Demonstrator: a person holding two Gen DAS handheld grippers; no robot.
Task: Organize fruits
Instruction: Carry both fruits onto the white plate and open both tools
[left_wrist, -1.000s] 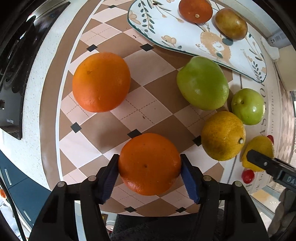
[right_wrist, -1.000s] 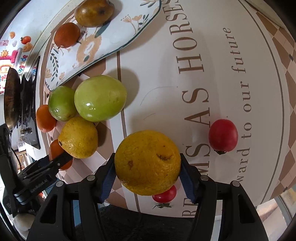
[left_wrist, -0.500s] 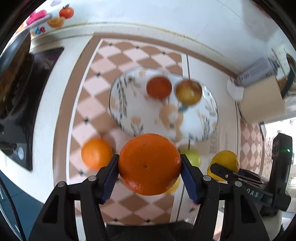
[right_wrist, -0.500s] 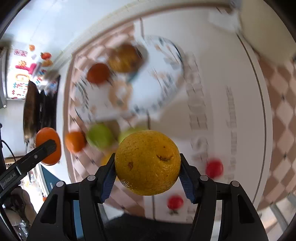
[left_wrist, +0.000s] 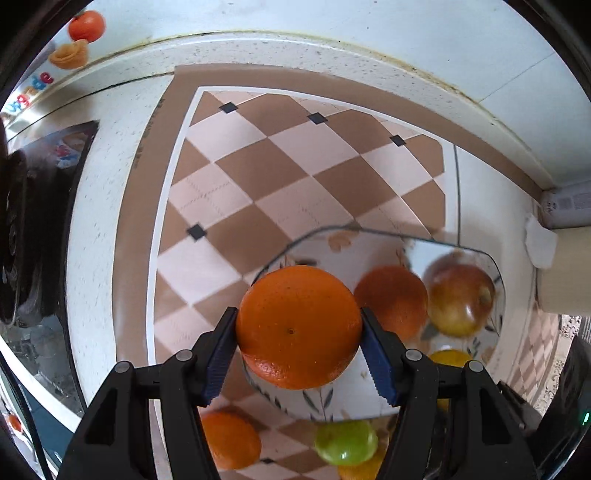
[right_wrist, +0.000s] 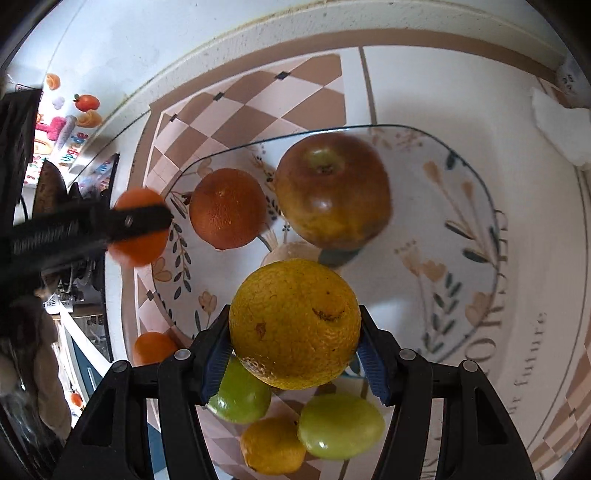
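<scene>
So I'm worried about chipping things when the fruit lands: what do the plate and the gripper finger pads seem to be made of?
The plate looks like glazed ceramic: white, smooth, with painted leaves and flowers and a thin dark rim; melamine can't be excluded. The blue pads on the right gripper look like ridged rubber or soft plastic, matte, pressed against the yellow orange.
</scene>
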